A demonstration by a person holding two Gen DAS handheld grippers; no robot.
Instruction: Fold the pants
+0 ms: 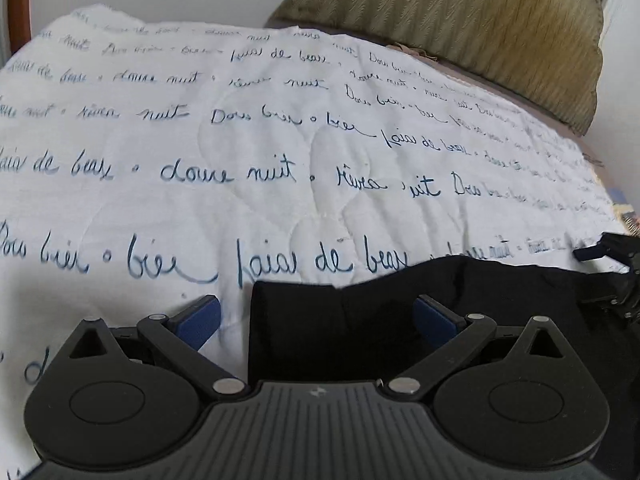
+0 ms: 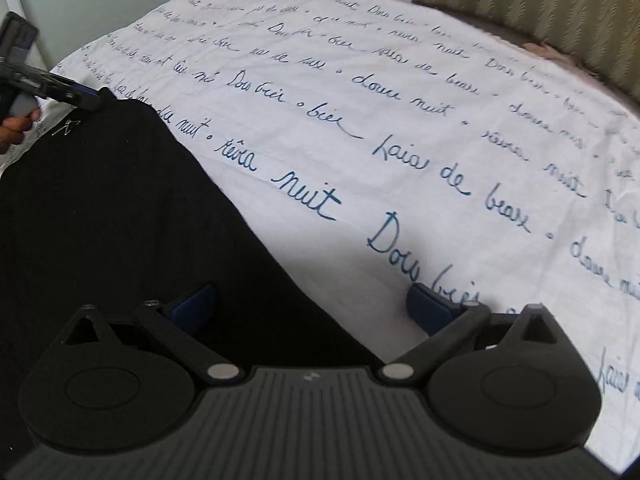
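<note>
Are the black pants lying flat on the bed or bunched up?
Flat: the black pants lie smooth on the white quilt, with straight edges. How many layers, cannot tell.

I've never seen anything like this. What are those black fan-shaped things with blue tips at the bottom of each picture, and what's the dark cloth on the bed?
Those are hand-held grippers, one in each of a person's hands, each with a camera looking out along its two blue-padded fingers. One picture comes from the left gripper, the other from the right gripper. Both stand open and hold nothing. The dark cloth is a pair of black pants lying on a white quilt printed with blue handwriting. Each open gripper straddles an edge of the pants. In the right view the left gripper shows far off at the pants' other end. Behind is an olive-green headboard.
</note>
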